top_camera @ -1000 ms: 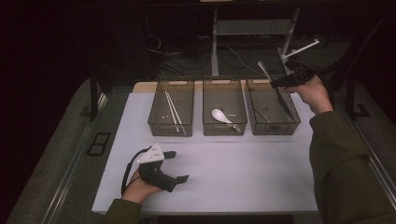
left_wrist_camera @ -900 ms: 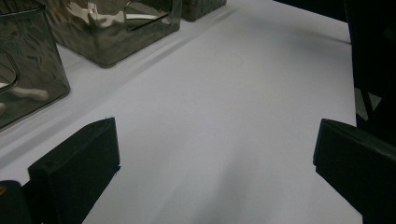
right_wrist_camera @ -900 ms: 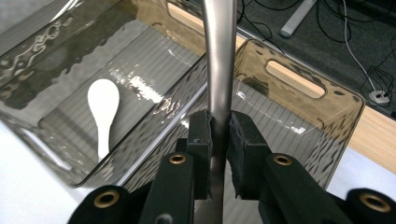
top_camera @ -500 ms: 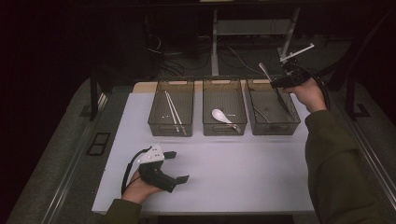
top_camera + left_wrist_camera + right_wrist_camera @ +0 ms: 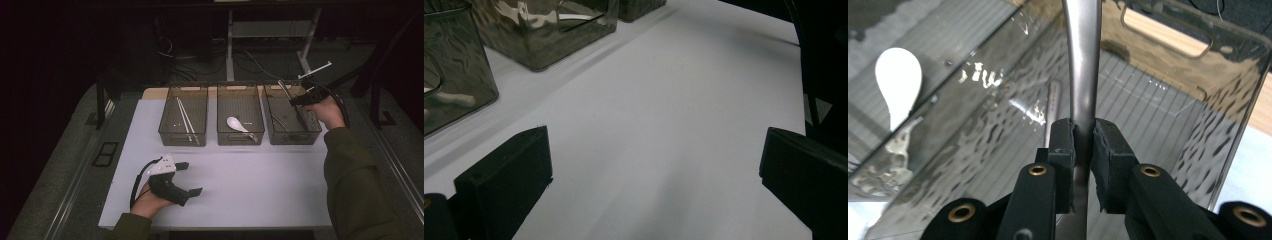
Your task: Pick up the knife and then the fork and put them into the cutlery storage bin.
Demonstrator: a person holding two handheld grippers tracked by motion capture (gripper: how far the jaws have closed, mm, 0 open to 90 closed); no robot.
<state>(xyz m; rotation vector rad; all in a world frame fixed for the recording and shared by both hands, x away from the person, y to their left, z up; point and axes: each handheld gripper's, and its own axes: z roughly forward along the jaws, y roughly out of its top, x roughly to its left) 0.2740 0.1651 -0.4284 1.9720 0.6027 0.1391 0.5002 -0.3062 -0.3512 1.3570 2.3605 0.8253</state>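
A dim high view shows a white surface (image 5: 260, 175) with three smoky plastic bins in a row across the middle of the frame. The left bin (image 5: 183, 120) holds chopsticks (image 5: 186, 119), the middle bin (image 5: 240, 119) a white spoon (image 5: 238, 124), and the right bin (image 5: 292, 119) dark metal cutlery.

At the upper right of the frame, the right claw (image 5: 295, 100) is clamped on a metal utensil (image 5: 284, 90), its shaft pinched between the two black pads. In the right claw's own view the utensil (image 5: 1082, 75) runs up the centre of the frame over the right bin (image 5: 1158, 100), with the white spoon (image 5: 898, 80) at the upper left.

Compared with a second ago, the right hand has sunk: the claw and utensil now sit lower, close over the right bin's rim. This likely means the utensil is about to be set down among the other metal pieces, with release the remaining step.

At the lower left of the frame, the left claw (image 5: 192, 177) rests on the surface, unmoved, its jaws apart and nothing between them.
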